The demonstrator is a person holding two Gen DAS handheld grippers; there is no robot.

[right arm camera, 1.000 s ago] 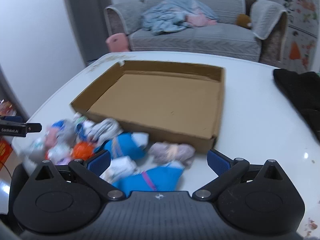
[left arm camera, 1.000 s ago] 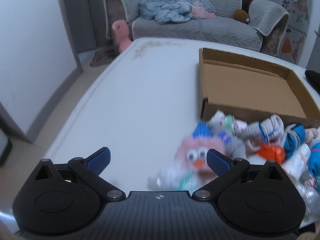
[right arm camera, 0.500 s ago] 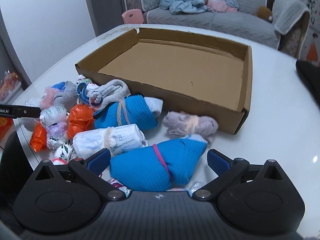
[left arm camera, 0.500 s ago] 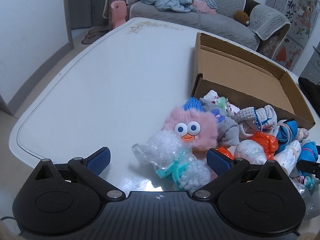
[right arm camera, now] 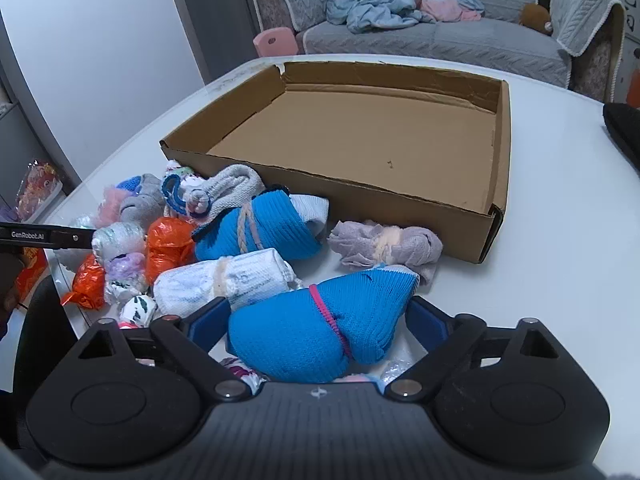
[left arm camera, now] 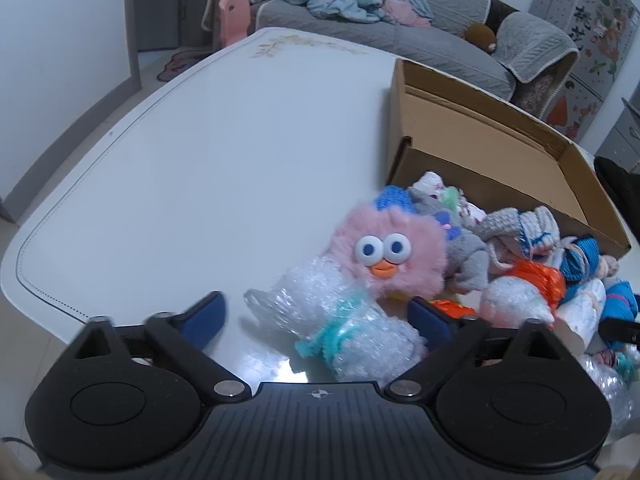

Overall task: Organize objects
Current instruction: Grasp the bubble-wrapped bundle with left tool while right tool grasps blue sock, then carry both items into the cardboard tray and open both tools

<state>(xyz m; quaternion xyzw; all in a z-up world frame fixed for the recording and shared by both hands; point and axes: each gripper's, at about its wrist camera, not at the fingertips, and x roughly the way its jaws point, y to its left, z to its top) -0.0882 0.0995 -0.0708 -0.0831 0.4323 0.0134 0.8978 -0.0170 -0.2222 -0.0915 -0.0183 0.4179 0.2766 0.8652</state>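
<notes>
A shallow cardboard box stands open on the white table; it also shows in the left wrist view. In front of it lies a heap of rolled socks and wrapped bundles. My left gripper is open, its fingers on either side of a bubble-wrap bundle with a teal tie, just before a pink fluffy toy with googly eyes. My right gripper is open around a blue rolled sock with a pink band.
The heap holds a second blue roll, a white roll, a lilac roll, orange plastic bundles and a grey knit roll. A dark garment lies at the table's right. A grey sofa stands behind.
Both grippers moved forward and down toward the heap. The bubble-wrap bundle and the blue sock now sit between their open fingers.
</notes>
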